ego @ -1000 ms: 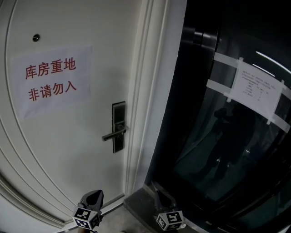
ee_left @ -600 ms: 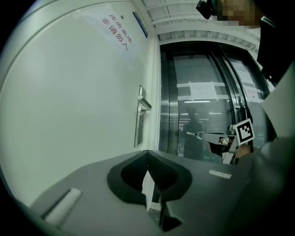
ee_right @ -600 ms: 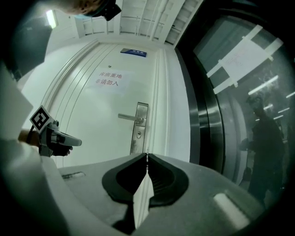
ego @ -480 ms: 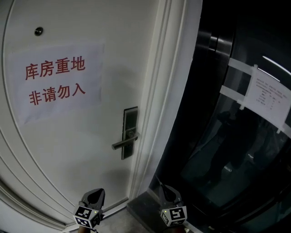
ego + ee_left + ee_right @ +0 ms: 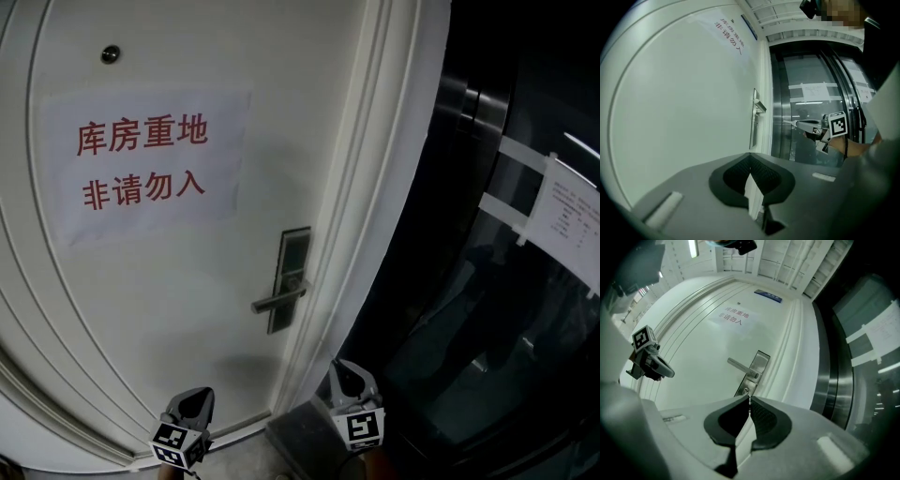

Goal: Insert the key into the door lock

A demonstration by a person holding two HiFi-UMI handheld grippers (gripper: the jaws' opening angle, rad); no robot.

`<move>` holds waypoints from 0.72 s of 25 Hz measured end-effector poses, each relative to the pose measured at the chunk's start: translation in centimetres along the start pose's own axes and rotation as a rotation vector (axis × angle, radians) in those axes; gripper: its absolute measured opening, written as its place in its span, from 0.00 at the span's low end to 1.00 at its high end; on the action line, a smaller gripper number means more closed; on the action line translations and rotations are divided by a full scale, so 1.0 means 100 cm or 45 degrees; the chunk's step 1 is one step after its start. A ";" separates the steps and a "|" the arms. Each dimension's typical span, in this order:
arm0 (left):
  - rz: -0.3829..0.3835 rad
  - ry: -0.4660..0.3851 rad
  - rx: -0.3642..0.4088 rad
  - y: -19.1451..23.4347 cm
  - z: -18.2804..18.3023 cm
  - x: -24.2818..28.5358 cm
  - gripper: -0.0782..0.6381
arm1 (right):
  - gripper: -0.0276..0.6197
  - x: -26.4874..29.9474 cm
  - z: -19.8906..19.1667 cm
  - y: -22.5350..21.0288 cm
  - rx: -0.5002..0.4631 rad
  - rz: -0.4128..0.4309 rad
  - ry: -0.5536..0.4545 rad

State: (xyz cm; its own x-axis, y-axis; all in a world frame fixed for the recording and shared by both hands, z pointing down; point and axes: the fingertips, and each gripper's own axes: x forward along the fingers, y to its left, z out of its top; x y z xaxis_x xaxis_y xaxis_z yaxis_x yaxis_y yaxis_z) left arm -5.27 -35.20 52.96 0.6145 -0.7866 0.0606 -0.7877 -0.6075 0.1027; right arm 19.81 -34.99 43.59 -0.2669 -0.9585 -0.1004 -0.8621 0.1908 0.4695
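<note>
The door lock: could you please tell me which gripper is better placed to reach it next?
Right. The right gripper points straight at the door lock, jaws shut on what looks like the key. The left gripper is shut with nothing in it and faces along the door, not at it.

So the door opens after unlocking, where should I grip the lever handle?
Grip the lever handle near its free end, away from the lock plate, coming straight at the door; the bar lies roughly level, so the jaws close above and below.
</note>
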 end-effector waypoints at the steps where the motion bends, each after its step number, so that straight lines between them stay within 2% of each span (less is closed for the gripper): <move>1: 0.009 0.001 -0.001 0.001 0.000 0.000 0.11 | 0.06 0.005 0.001 0.000 -0.017 0.011 -0.008; 5: 0.040 0.004 -0.006 0.005 0.000 0.000 0.11 | 0.06 0.024 0.005 0.003 -0.097 0.059 -0.018; 8: 0.048 0.011 -0.010 0.005 -0.002 0.003 0.11 | 0.06 0.038 0.008 0.009 -0.258 0.084 -0.004; 12: 0.050 0.016 -0.014 0.002 -0.003 0.009 0.11 | 0.06 0.055 0.014 0.014 -0.388 0.112 0.000; 18: 0.070 0.024 -0.028 0.005 -0.007 0.016 0.11 | 0.06 0.079 0.008 0.016 -0.456 0.156 0.004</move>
State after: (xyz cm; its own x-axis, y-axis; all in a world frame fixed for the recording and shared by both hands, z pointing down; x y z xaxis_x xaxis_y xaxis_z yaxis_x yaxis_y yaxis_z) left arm -4.69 -36.68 53.80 0.5710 -0.8165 0.0854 -0.8194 -0.5604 0.1206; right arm 15.92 -42.09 42.84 -0.3567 -0.9340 -0.0221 -0.6184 0.2183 0.7550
